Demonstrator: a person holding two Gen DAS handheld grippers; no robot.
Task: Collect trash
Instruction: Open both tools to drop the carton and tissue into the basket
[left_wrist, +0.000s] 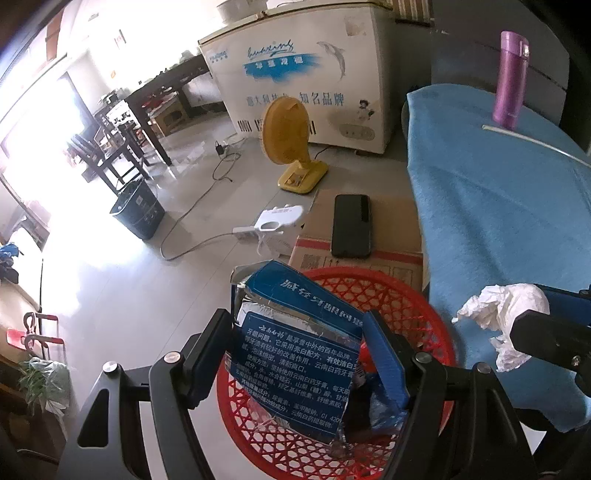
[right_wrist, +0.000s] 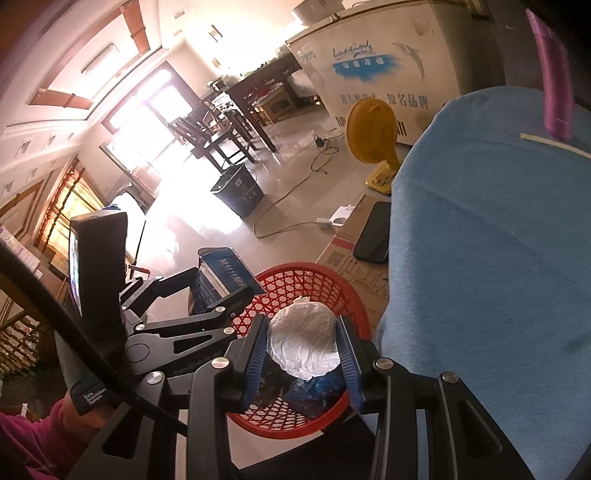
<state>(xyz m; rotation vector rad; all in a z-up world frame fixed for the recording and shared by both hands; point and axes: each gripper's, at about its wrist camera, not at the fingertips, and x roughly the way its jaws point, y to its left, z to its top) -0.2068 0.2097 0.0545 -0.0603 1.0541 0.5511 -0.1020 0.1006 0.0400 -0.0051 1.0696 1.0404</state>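
Note:
A red mesh basket (left_wrist: 417, 314) stands on the floor beside a table under a blue cloth (left_wrist: 498, 206). My left gripper (left_wrist: 295, 354) is shut on a torn blue toothpaste box (left_wrist: 295, 354) with white print, which hangs over the basket. In the right wrist view my right gripper (right_wrist: 303, 350) is shut on a crumpled white paper ball (right_wrist: 303, 341), held above the red basket (right_wrist: 325, 284). Blue plastic scraps (right_wrist: 314, 393) lie in the basket's bottom. The left gripper with the blue box (right_wrist: 225, 278) shows at the basket's left rim. The paper ball (left_wrist: 506, 317) and right gripper also appear at the left wrist view's right edge.
A cardboard carton (left_wrist: 369, 236) with a black phone (left_wrist: 351, 225) on it stands behind the basket. Farther off are a yellow fan (left_wrist: 291, 144), a white power strip (left_wrist: 277, 221) with cables, a dark bin (left_wrist: 138, 210) and a white chest freezer (left_wrist: 306, 74). A purple bottle (left_wrist: 511, 77) stands on the cloth.

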